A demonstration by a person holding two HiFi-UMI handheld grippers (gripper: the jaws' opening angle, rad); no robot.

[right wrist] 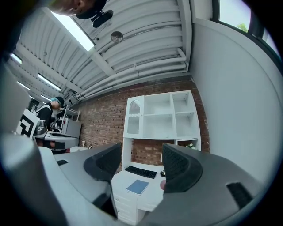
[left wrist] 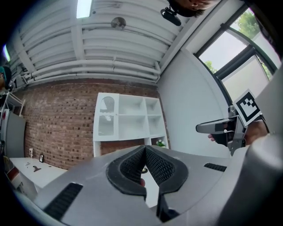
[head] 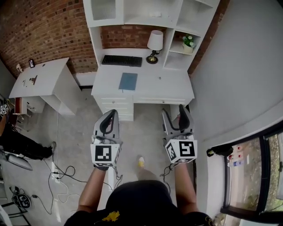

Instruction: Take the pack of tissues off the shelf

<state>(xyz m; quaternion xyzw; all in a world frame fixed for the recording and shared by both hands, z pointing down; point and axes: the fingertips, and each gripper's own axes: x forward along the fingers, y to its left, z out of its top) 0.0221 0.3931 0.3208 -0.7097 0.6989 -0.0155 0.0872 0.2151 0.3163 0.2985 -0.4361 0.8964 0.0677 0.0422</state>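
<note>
the person's dark shirt (head: 141, 204) fills the bottom of the head view, both bare forearms reaching forward over the grey floor (head: 75, 132). each hand holds a gripper with a marker cube on it.

the left gripper (head: 113, 115) has its jaws pressed together. in the left gripper view (left wrist: 144, 150) the ribbed black pads meet at the tip with nothing between them. the right gripper (head: 174, 114) is just beside it, level with it, jaws wide apart. in the right gripper view (right wrist: 140, 154) only the far-off desk shows through the gap.

both grippers are well short of the white desk (head: 163, 86) that stands against the brick wall (head: 40, 26). on its surface lie a black keyboard (head: 122, 60) at the back, a blue notebook (head: 128, 81) nearer the front edge, and a lamp with a white shade (head: 154, 44) to the right of the keyboard. a small potted plant (head: 189, 42) sits in a side cubby on the right.

above the desk rises the white shelf unit (head: 132, 11). a small pale packet lies on its upper middle shelf, which looks to be the pack of tissues (head: 154, 14), though it's too small to be sure. neither gripper is near it.

off to the left stands a second white table (head: 40, 77), with cables (head: 62, 174) trailing on the floor in front of it.
</note>
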